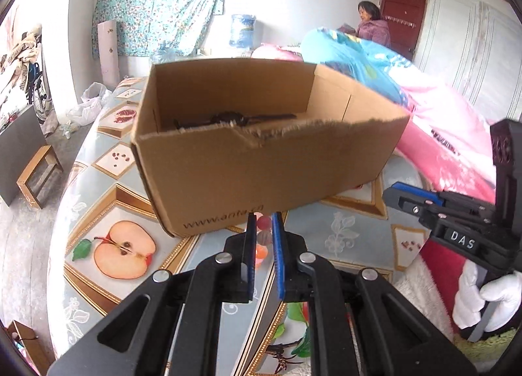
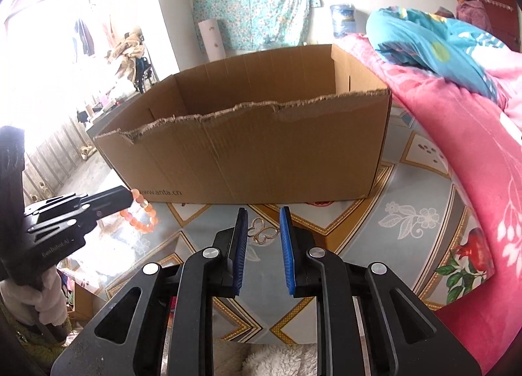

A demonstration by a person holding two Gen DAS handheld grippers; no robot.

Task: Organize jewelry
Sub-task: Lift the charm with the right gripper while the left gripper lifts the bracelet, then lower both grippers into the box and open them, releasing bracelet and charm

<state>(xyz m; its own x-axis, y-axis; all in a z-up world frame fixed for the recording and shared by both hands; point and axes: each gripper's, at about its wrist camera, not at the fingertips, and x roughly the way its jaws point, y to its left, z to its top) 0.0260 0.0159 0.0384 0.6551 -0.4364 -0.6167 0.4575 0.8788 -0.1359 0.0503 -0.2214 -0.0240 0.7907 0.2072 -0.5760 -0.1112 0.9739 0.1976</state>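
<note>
At the far left, by the bright window, clothes are heaped on a wheelchair (image 2: pixel 137 59), and a small wooden stool (image 1: pixel 39 177) stands on the floor beside the table. Nearer, the left gripper (image 2: pixel 130 195) is held in a white-gloved hand (image 2: pixel 39 297) over the fruit-patterned tablecloth (image 1: pixel 107 199). Its jaws are nearly closed on an orange bead bracelet (image 2: pixel 143 216), which hangs from the tips clear of the table, just in front of the lower left corner of the cardboard box (image 2: pixel 248 144). From the left wrist camera the beads show only as pink and orange spots in the thin gap between the blue pads (image 1: pixel 276 245).

The box sits in the middle of the table, open at the top, its front edge torn and ragged. Something dark lies in its bottom (image 1: pixel 235 119); what it is I cannot tell.

Right of the bracelet, the right gripper (image 2: pixel 262 212) points at the box's front wall. Its jaws stand narrowly apart with nothing between them. Just beyond its tips a gold butterfly-shaped ornament (image 2: pixel 262 232) lies flat on the cloth, apart from the box.

To the right, a pink floral quilt (image 2: pixel 456 134) is piled against the table edge with a blue patterned one (image 2: pixel 430 46) on top. Behind them a person in a purple jacket (image 2: pixel 469 10) stands near a dark red door (image 1: pixel 403 13).
</note>
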